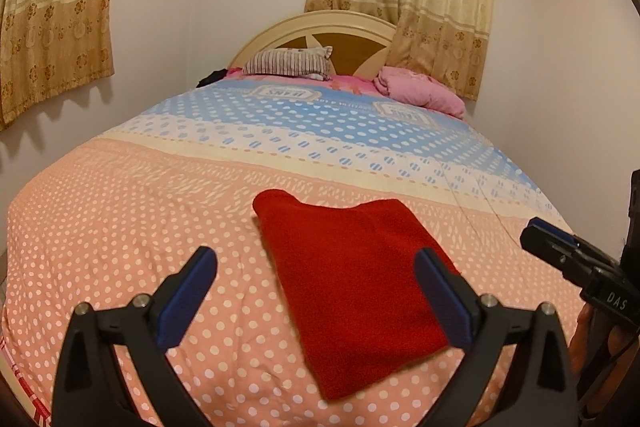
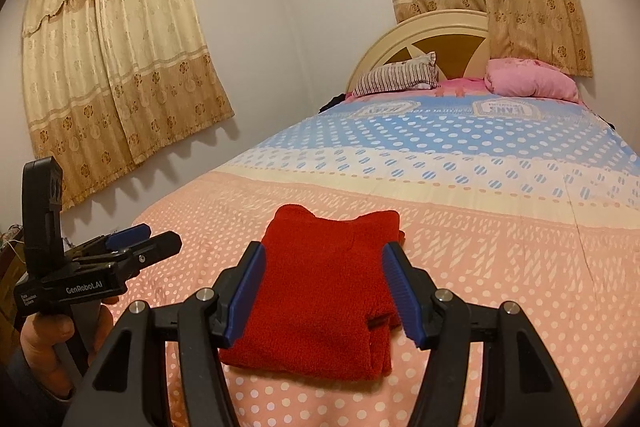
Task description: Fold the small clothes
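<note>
A red garment (image 1: 352, 287) lies folded into a flat rectangle on the pink dotted bedspread (image 1: 140, 219). It also shows in the right wrist view (image 2: 324, 295). My left gripper (image 1: 316, 267) is open and empty, hovering above the garment's near left part. My right gripper (image 2: 324, 263) is open and empty, above the garment's near edge. The right gripper shows at the right edge of the left wrist view (image 1: 552, 239). The left gripper shows at the left of the right wrist view (image 2: 148, 239).
The bed runs back to a cream headboard (image 1: 320, 27). A striped pillow (image 1: 288, 61) and a pink pillow (image 1: 420, 91) lie at the head. Curtains (image 1: 56, 15) hang on the walls left and behind. A wall (image 1: 580, 87) runs close along the bed's right side.
</note>
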The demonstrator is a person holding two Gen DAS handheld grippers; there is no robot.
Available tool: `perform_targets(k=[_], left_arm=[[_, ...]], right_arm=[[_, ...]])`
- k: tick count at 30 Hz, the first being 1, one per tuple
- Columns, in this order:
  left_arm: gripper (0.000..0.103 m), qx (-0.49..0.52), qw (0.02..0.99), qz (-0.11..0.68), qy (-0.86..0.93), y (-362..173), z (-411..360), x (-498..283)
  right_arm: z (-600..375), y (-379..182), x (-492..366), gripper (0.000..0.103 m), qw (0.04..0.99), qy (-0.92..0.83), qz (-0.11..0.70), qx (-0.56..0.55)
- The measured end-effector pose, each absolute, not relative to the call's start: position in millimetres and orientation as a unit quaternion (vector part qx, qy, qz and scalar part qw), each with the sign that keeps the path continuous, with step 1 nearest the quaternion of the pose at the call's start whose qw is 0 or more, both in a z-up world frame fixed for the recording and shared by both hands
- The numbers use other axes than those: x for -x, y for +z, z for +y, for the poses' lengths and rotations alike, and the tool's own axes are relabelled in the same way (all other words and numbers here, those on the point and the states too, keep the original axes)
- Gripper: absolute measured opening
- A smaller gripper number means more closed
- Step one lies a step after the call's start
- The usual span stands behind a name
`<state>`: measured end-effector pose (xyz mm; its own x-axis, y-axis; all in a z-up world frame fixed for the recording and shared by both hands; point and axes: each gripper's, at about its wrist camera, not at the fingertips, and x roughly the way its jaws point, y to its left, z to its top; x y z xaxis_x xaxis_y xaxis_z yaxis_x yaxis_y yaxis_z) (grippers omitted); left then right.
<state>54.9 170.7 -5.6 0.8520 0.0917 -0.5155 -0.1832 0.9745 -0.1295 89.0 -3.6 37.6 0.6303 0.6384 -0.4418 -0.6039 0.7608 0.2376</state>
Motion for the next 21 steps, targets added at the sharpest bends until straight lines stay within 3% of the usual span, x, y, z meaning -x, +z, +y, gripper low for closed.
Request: perform_targets(k=[21], left_arm=[[0.103,0.074,0.957,0.255,0.119,1.4,190.1,-52.6]], right_arm=[[2.4,39.9,-80.5,0.062,0.901,0.356,0.246,-0.022]])
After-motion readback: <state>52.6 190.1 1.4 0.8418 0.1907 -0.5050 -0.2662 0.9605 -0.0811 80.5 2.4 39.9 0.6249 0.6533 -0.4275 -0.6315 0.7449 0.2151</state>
